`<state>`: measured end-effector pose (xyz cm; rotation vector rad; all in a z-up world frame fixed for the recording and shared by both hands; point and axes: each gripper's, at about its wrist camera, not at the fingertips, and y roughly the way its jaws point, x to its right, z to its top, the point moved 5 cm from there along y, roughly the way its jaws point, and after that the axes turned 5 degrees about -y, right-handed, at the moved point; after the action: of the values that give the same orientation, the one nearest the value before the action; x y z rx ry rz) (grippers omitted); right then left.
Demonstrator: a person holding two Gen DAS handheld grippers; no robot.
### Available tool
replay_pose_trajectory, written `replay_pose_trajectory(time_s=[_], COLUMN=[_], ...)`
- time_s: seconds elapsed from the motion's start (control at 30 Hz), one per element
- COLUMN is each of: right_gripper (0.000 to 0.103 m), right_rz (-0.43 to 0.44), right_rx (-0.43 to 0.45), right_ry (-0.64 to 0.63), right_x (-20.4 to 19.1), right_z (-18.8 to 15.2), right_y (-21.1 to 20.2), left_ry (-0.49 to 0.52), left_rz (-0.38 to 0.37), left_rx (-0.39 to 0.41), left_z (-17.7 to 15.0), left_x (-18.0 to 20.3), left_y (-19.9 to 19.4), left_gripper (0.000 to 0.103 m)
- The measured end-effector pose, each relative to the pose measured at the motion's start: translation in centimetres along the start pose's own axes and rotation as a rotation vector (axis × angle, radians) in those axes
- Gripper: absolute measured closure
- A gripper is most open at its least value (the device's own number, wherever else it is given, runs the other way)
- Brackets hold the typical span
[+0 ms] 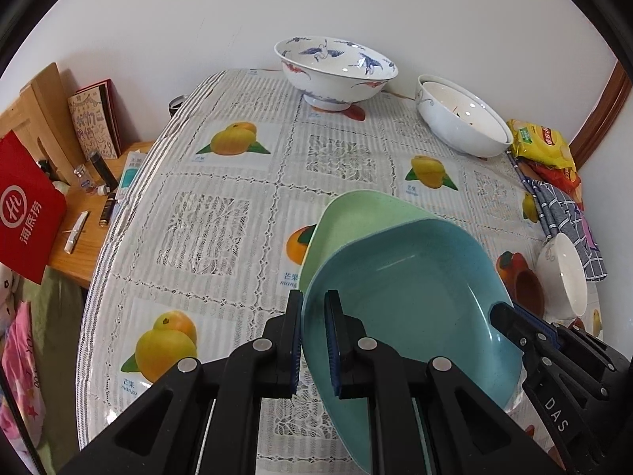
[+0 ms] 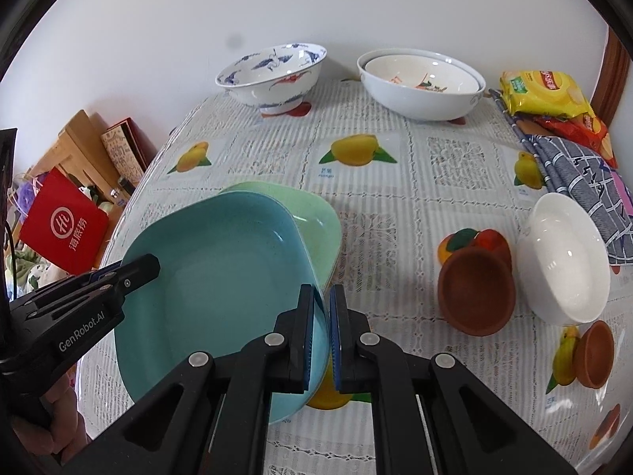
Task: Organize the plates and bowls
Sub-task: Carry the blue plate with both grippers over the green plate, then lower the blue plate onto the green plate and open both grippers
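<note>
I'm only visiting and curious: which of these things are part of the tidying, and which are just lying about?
Part of the job:
- blue plate, gripped by left gripper and right gripper
- green plate beneath
- crane-pattern bowl
- nested white bowls
- small white bowl
- brown bowl

Lying about:
- snack packets
- checked cloth
- red bag
</note>
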<state>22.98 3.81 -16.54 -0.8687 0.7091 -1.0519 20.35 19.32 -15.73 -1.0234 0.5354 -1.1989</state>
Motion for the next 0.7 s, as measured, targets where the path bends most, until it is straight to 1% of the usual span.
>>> replay_pose_trajectory(time_s=[0.3, 0.47, 0.7], right_gripper=[0.095, 0.094, 0.094], right_rz=[0.014, 0.011, 0.015], right_rx=[-0.02, -0.022, -0.003], right_ry=[-0.029, -0.028, -0.028], right_x=[-1.2, -1.2, -0.6], right_z=[1.0, 1.8, 3.5], right_y=[1.6, 2.3, 3.0], left_ry=[-0.048, -0.059, -0.061], left_rz=[0.003, -0.003, -0.007], left_rx=[-0.009, 0.001, 0.006], left_z=[0.4, 1.1, 2.3], left_x=[-1.7, -1.8, -1.3], left_y=[1.2, 1.6, 2.5], left_gripper=[0.092, 0.092, 0.092])
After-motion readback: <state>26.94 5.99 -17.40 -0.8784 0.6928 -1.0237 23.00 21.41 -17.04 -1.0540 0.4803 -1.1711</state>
